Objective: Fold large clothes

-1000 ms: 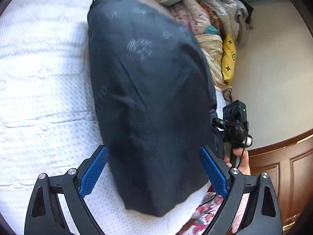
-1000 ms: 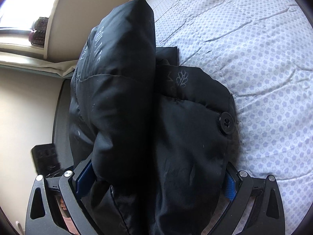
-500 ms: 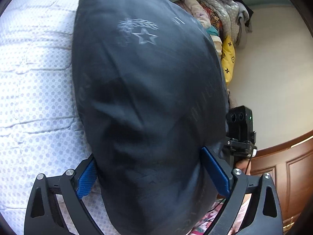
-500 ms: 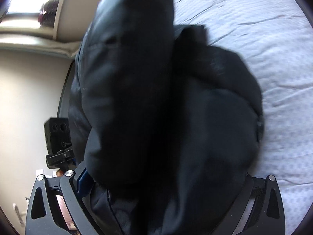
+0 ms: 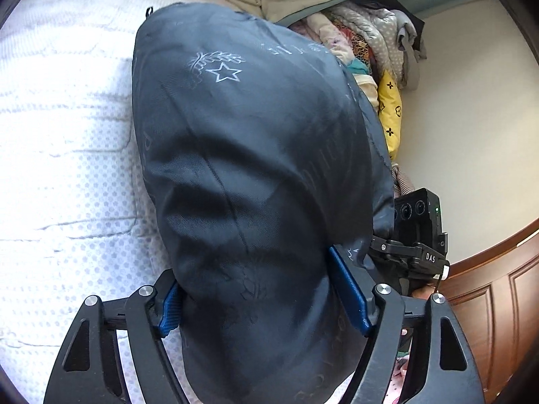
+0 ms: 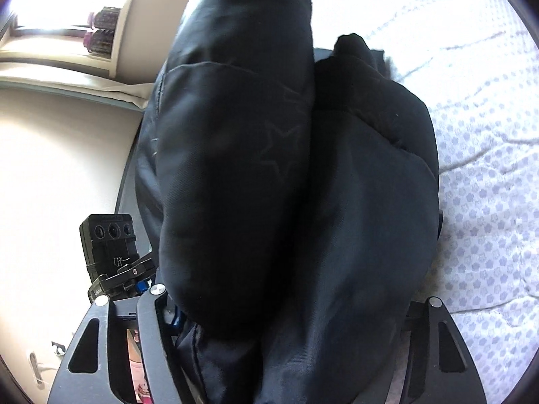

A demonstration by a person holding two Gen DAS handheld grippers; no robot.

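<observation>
Both tools are buried in it right now: a big dark padded jacket (image 5: 256, 181), bunched into a fat bundle over the white quilted bed (image 5: 60, 141). The left gripper (image 5: 266, 299) has its blue pads (image 5: 350, 293) set wide apart with the bulk of the jacket bulging between them, fabric pressing against both pads. That view gives the clearest look at the cloth: a pale printed star (image 5: 225, 73) with a laurel sprig beside it, and faint lettering running along the right edge.

From the left camera you also get the far side of the room: a heap of mixed clothes (image 5: 363, 40) piled against the wall, a yellow patterned piece (image 5: 390, 111) hanging from it, and brown wood panelling (image 5: 498, 303) low on the right. The other tool's black camera block (image 5: 417, 222) pokes out just past the jacket's right edge.

Switch to the right camera and it's much darker. The jacket (image 6: 269, 185) fills nearly everything, folded into two thick lobes with a deep crease between them, a star outline barely visible. The right gripper (image 6: 289, 309) is swamped: only a sliver of blue pad shows on the left, the other finger hidden under cloth, so the jaws read as spread wide around the bundle, though I can't see how firmly they grip. This side alone shows a bright window ledge (image 6: 67, 54) with two purple-topped jars (image 6: 101, 33), and the flower-dotted bedcover (image 6: 488, 202) to the right.
</observation>
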